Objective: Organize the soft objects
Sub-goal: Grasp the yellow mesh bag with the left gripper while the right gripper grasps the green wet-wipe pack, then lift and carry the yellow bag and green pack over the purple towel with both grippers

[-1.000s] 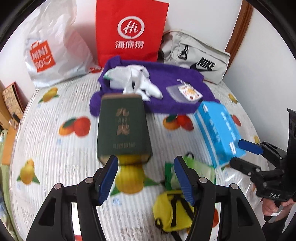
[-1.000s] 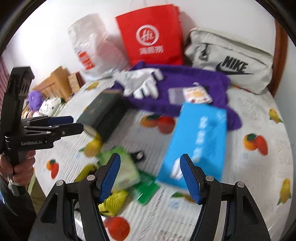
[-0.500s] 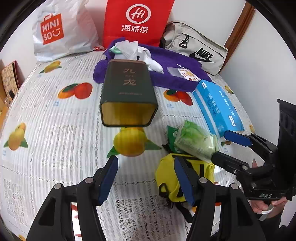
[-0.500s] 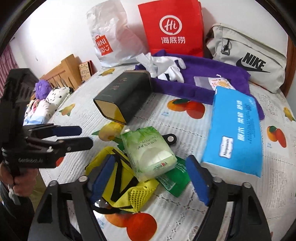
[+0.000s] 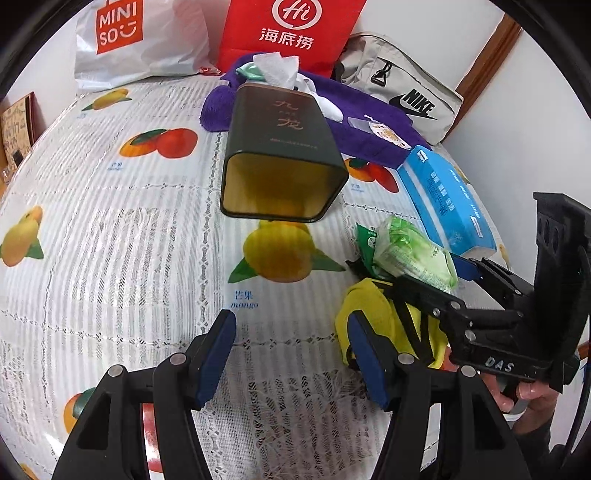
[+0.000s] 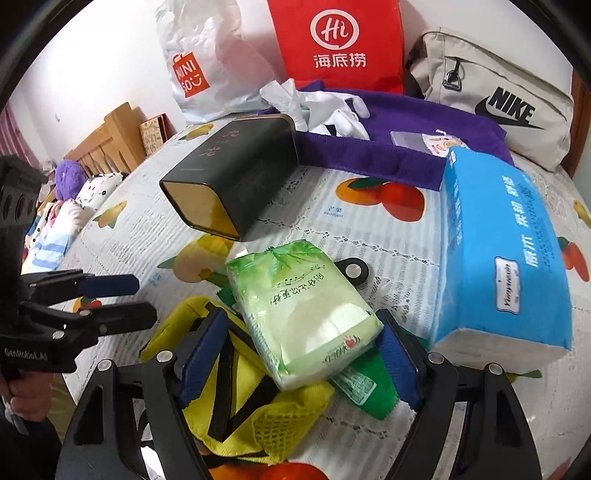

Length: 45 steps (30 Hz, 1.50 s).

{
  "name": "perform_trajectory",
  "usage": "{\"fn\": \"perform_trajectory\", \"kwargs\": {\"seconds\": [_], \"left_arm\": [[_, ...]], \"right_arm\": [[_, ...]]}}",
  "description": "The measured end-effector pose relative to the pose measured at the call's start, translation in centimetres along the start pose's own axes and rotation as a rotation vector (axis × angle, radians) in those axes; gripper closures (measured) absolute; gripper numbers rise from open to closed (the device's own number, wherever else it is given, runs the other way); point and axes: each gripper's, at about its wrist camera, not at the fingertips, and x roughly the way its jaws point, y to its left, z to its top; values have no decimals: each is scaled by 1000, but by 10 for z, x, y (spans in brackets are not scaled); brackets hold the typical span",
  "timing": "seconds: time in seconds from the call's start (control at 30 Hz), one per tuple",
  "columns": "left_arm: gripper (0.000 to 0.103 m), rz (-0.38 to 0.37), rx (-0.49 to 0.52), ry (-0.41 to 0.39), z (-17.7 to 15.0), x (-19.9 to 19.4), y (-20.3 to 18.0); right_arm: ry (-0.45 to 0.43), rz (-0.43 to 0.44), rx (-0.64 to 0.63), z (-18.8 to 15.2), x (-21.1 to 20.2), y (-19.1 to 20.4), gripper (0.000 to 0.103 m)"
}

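Surface: worktop [image 5: 110, 236] under a white lace cloth printed with fruit. Left hand-held gripper [image 5: 291, 354] low over bare cloth, jaws about half apart, nothing between them; its right finger just beside the yellow bag [image 5: 369, 310]. Right hand-held gripper [image 6: 299, 354] down over the pile, jaws wide and closing slightly, green tissue pack [image 6: 299, 310] between the blue pads; no firm pinch visible, contact hard to tell. Green pack lying tilted on top of the yellow bag [image 6: 258, 406] and a green pouch [image 6: 369, 387], near the front edge of the worktop. Blue tissue pack [image 6: 502, 251] flat on the cloth just to the right of the green pack, one corner over the purple towel [image 6: 388, 147]. Dark green tin [image 5: 280, 155] on its side in the middle, open end toward the cameras, gold inside, empty as far as visible. Behind the tin, purple towel spread with white gloves [image 6: 332, 110] and a small clear packet [image 6: 424, 142] on top. Along the wall: white Miniso bag [image 5: 133, 40], red bag [image 5: 291, 33], grey Nike bag [image 5: 402, 96]. A hand [image 5: 532, 395] on the right gripper's handle, seen in the left view.
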Motion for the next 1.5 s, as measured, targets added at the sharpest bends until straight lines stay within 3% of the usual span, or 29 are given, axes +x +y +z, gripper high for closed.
{"fn": "perform_trajectory", "kwargs": {"seconds": [0.07, 0.53, 0.87, 1.17, 1.3, 1.5], "left_arm": [[42, -1, 2, 7, -1, 1, 0], [42, -46, 49, -1, -12, -6, -23], [42, -74, 100, -13, -19, -15, -51], [42, -50, 104, -3, -17, 15, -69], [58, -1, 132, -30, -17, 24, -71], [63, 8, 144, -34, -16, 25, -69]], "right_arm": [[-9, 0, -3, 0, 1, 0, 35], [-99, 4, -23, -17, -42, 0, 35], [-152, -30, 36, -46, -82, -30, 35], [-139, -93, 115, -86, -90, -67, 35], [-143, -112, 157, -97, -85, -83, 35], [-143, -137, 151, -101, -73, -87, 34]]}}
